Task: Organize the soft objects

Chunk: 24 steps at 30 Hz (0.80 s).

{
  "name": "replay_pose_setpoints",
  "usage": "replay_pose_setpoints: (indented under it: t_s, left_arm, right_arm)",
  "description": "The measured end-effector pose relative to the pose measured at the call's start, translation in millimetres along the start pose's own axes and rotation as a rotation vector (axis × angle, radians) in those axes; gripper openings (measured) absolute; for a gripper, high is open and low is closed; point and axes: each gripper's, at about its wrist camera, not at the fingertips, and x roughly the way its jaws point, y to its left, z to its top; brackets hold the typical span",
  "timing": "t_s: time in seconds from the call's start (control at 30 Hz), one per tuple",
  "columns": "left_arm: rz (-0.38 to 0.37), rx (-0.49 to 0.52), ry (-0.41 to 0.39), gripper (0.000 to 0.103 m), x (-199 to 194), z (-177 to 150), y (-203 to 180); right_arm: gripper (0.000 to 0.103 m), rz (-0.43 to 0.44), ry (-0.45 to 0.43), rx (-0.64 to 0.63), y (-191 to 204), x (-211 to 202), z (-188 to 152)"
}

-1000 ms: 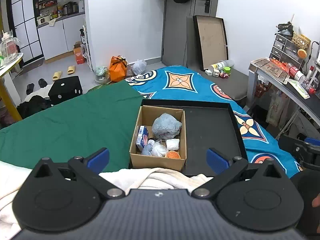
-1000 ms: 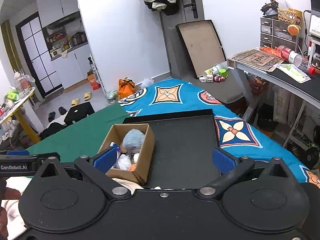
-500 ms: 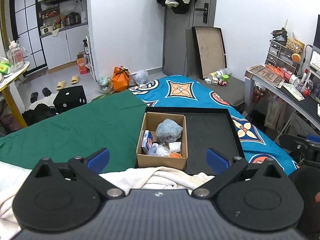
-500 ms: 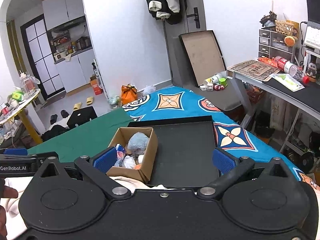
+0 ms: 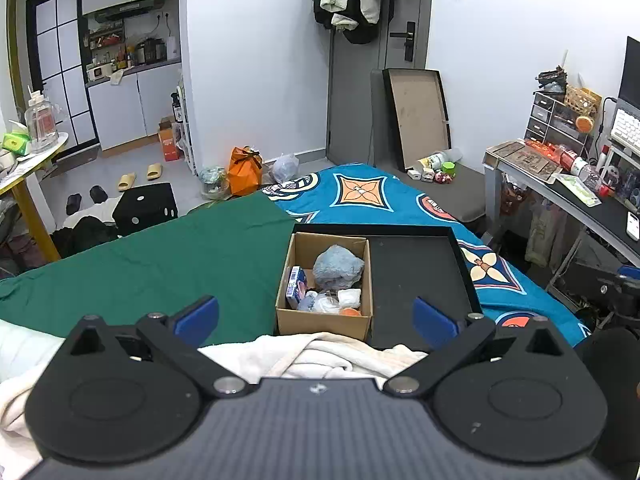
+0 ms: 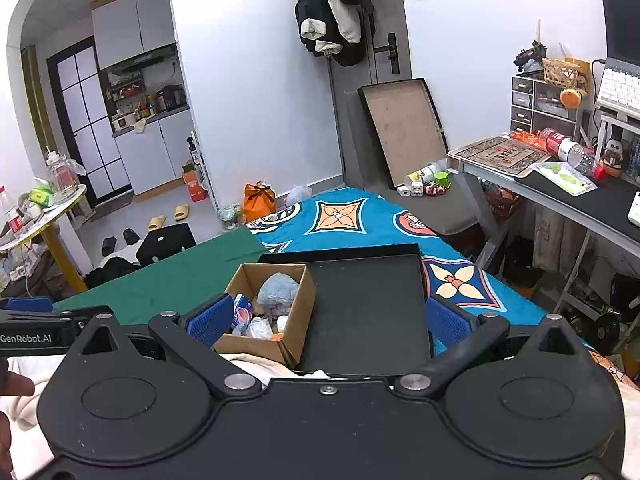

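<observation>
On the bed, a small cardboard box (image 5: 324, 320) sits inside the left end of a shallow black tray (image 5: 416, 272), its right wall just beside the tray's bare floor. Inside the box, a fluffy pale-blue soft lump (image 5: 338, 268) fills the far part. Nearer in the box lie a blue-and-white packet (image 5: 297, 287) standing against the left wall, a crumpled clear plastic bag (image 5: 326, 304), a small white wad (image 5: 349, 297) and an orange piece (image 5: 351, 312) at the near right corner. To the left of the box spreads a green sheet (image 5: 160, 264); beyond and to the right of the box lies a blue patterned bedspread (image 5: 368, 196). Just in front of the box, between it and the cameras, a cream blanket (image 5: 320, 356) lies bunched.

The left gripper (image 5: 316, 316) hangs above the blanket with its jaws spread wide and nothing between them; its blue pads (image 5: 198, 314) stand either side of the box as seen from its own camera. The right gripper (image 6: 328, 320) is likewise spread wide and empty, well short of the box, with the box behind its left pad (image 6: 210, 318) and the tray floor showing between the fingers. In the right wrist view the left gripper's side shows at the left edge, with part of a hand (image 6: 12, 396) below it.
</observation>
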Motion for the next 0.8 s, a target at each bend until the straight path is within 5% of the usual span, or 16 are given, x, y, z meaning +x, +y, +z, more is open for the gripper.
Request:
replay_pose_setpoints:
  t_s: [0.8]
  left_arm:
    - [0.004,0.010,-0.012,0.102,-7.3,-6.6,-8.4]
  right_arm:
    - [0.103,-0.016,-0.005,-0.003,-1.7,-8.4,-8.0]
